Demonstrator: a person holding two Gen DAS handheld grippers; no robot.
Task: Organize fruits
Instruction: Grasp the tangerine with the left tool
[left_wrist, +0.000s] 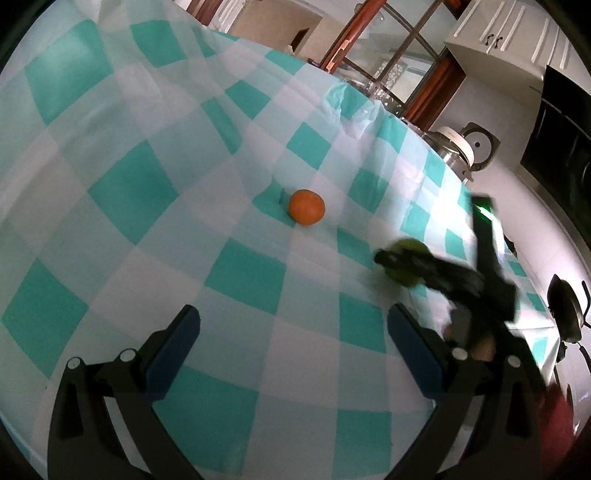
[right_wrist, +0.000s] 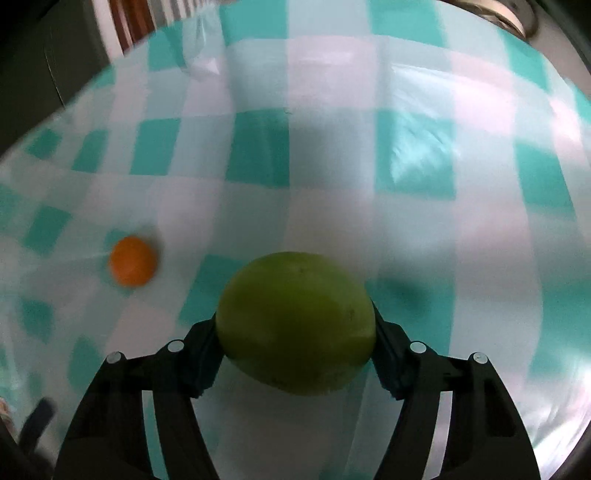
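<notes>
1. Closest to my right wrist camera sits the green fruit (right_wrist: 295, 323), round and yellowish-green, filling the lower middle of the view.
2. My right gripper (right_wrist: 295, 354) is clamped on it: one black finger presses its left flank, the other its right flank, and the fruit bulges out beyond both fingertips.
3. Below the fruit I see the checked tablecloth (right_wrist: 332, 129), teal and white squares with a glossy sheen; whether the fruit touches the cloth I cannot tell from this angle.
4. An orange (right_wrist: 133, 265) lies on the cloth to the left of the green fruit, apart from it and slightly blurred.
5. From the left wrist camera, my left gripper (left_wrist: 293, 328) has its jaws spread wide with nothing between them; its blue pads (left_wrist: 173, 350) face each other over bare cloth.
6. The same orange (left_wrist: 306, 206) rests ahead of that gripper, beyond the fingertips, alone on the tablecloth (left_wrist: 129, 147).
7. To the right in that view I can make out the right gripper (left_wrist: 395, 266), blurred, with the green fruit (left_wrist: 406, 245) caught in its tips, near the table's right edge.
8. Past the far edge stand a window frame with brown wood (left_wrist: 436, 85) and a white cabinet (left_wrist: 509, 40).
9. A white appliance (left_wrist: 461, 147) sits just beyond the table edge.
</notes>
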